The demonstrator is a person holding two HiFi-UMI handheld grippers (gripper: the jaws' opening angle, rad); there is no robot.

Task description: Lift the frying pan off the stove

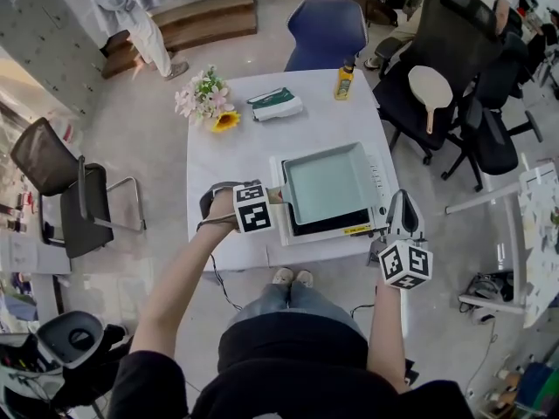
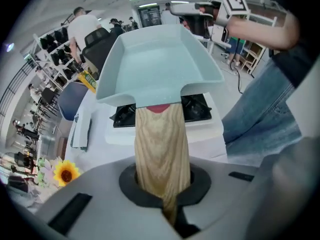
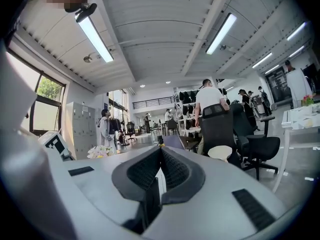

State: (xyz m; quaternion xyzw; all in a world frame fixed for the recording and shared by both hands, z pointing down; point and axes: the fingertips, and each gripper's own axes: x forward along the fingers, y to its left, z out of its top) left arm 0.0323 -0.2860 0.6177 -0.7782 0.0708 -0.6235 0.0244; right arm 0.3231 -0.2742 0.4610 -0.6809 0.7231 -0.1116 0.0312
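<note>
A pale teal square frying pan [image 1: 332, 182] hangs over the white portable stove [image 1: 349, 227] on the white table [image 1: 236, 155]. My left gripper [image 1: 271, 199] is shut on the pan's wooden handle [image 1: 276, 195] at the stove's left side. In the left gripper view the handle [image 2: 162, 144] runs up from between the jaws of the left gripper [image 2: 164, 181] to the pan [image 2: 160, 59], which sits raised above the stove's black burner top [image 2: 197, 109]. My right gripper [image 1: 405, 203] hovers by the stove's front right corner. It [image 3: 160, 151] is shut and holds nothing.
A flower bunch [image 1: 205, 101], a green-and-white packet [image 1: 275, 104] and a yellow bottle [image 1: 345, 83] lie on the table's far half. A blue chair [image 1: 327, 29] stands behind it, black office chairs [image 1: 437, 51] at the right, another chair [image 1: 61, 195] at the left.
</note>
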